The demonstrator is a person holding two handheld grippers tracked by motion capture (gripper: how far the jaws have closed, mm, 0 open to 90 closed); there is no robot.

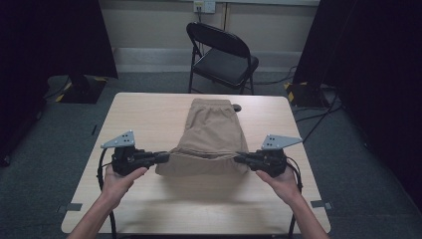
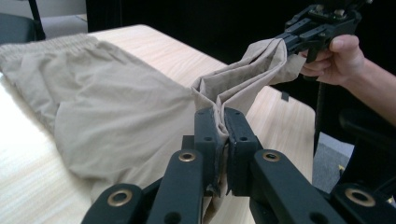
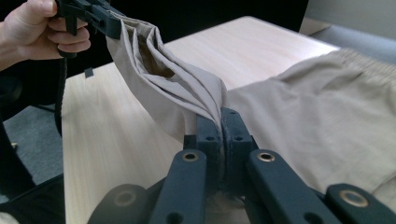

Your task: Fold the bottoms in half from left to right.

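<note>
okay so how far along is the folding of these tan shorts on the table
Done: the shorts are spread flat, waistband at the far end. In hand: the left gripper and right gripper are each shut on a near corner of the hem, lifting that edge off the table with the cloth taut between them. Left: probably carrying the hem over to the waistband, laying it down and letting go; no fold is made yet.

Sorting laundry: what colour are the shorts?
Plain khaki-beige shorts, no pattern; clearest in the high view.

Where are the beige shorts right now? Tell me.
In the high view the beige shorts lie mid-table, waistband toward the folding chair, near hem lifted between the left gripper and right gripper.
</note>
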